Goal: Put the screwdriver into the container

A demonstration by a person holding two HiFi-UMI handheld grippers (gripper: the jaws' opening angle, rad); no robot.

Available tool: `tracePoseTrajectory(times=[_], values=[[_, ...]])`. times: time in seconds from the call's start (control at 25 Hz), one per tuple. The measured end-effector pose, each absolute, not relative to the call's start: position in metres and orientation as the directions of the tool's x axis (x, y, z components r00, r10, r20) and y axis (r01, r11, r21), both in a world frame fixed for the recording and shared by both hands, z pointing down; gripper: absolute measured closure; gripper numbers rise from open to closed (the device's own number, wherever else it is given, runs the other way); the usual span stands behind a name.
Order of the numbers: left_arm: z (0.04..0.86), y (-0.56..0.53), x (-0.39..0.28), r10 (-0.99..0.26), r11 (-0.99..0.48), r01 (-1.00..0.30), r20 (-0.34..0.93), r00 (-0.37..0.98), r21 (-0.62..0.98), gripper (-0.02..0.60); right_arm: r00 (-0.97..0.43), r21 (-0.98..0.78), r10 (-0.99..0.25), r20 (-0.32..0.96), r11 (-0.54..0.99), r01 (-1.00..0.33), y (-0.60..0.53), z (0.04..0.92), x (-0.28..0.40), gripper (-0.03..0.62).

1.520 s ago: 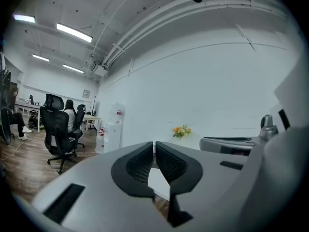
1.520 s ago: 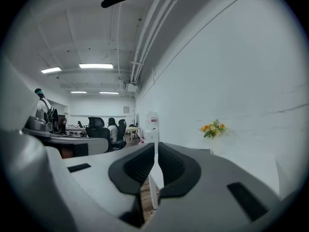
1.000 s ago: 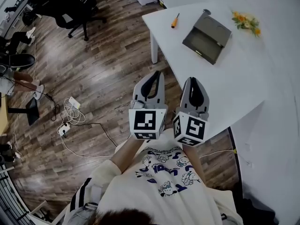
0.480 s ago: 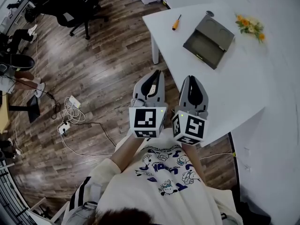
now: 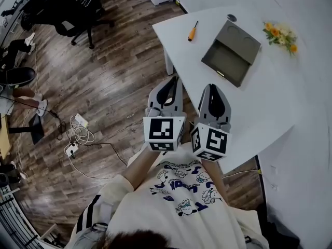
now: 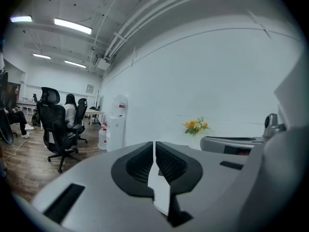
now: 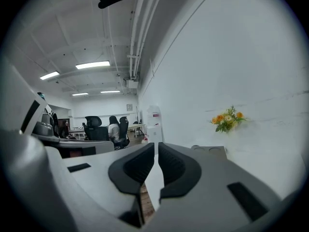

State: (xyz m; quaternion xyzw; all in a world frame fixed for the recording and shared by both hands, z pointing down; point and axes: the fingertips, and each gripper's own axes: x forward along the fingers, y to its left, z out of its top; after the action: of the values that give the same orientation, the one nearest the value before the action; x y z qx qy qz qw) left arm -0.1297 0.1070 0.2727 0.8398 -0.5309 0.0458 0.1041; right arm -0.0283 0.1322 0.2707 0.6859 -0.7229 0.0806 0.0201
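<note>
The screwdriver (image 5: 192, 31), with an orange handle and dark shaft, lies near the far left corner of the white table (image 5: 259, 97). To its right on the table stands the grey container (image 5: 231, 52), open, with its lid tilted back; its lid edge also shows in the right gripper view (image 7: 210, 150). My left gripper (image 5: 171, 84) and right gripper (image 5: 212, 91) are held side by side in front of the person's chest, well short of both objects. Both are shut with nothing between the jaws (image 6: 154, 146) (image 7: 156, 151).
A bunch of orange and yellow flowers (image 5: 280, 33) lies at the table's far right, and a small dark round thing (image 5: 231, 17) sits behind the container. Office chairs (image 5: 78, 14) stand on the wood floor to the left, where cables and a power strip (image 5: 75, 134) lie.
Both grippers stay shut and almost in the same place. The head view has shifted a little, so the table and screwdriver sit slightly differently in the picture.
</note>
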Motion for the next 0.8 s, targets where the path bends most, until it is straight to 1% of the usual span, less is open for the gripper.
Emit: tracePoseTrajectory(times=[0.4, 0.8], values=[[0.284, 0.020, -0.122, -0.852, -0.450, -0.881, 0.225, 0.472, 0.143, 0.555, -0.012, -0.093, -0.985, 0.175, -0.004, -0.996, 0.056, 0.280, -0.021, 0.551], [0.294, -0.061, -0.097, -0.801, -0.508, -0.845, 0.270, 0.535, 0.166, 0.554, 0.046, -0.103, -0.975, 0.215, -0.069, -0.992, -0.019, 0.285, 0.000, 0.551]])
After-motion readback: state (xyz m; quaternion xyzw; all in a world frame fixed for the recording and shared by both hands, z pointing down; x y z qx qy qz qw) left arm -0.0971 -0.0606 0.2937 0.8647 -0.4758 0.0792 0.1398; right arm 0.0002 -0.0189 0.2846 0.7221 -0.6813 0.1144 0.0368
